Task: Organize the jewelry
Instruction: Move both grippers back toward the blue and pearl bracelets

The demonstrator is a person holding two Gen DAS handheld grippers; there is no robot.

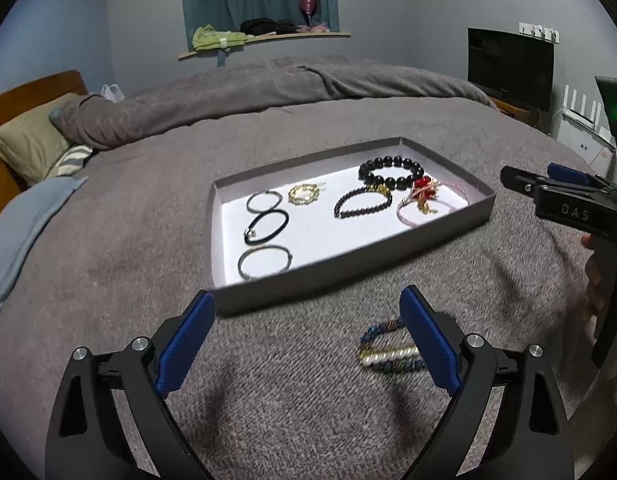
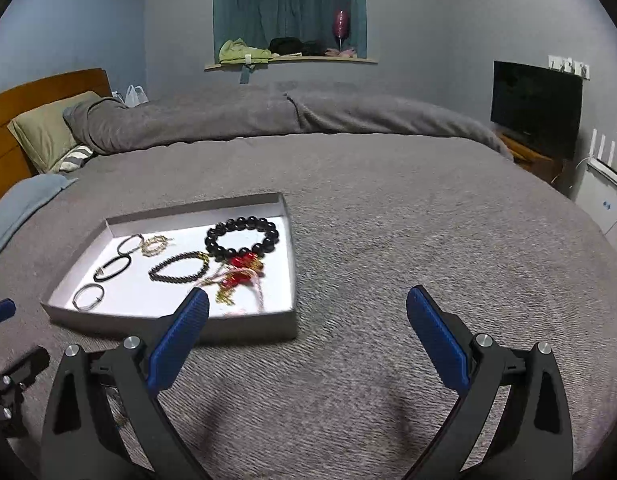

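Blue-padded left claw [image 1: 308, 332] gapes, half hiding a beaded bracelet [image 1: 388, 348]; right claw [image 2: 308, 328] gapes, empty.

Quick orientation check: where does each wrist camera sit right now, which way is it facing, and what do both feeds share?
Left wrist: behind the open left gripper, facing the tray, a beaded bracelet on the blanket; right gripper at right edge.
Right wrist: behind the open right gripper, facing the blanket, tray to its left.
Shared: tray, black bead bracelet, bed, TV.
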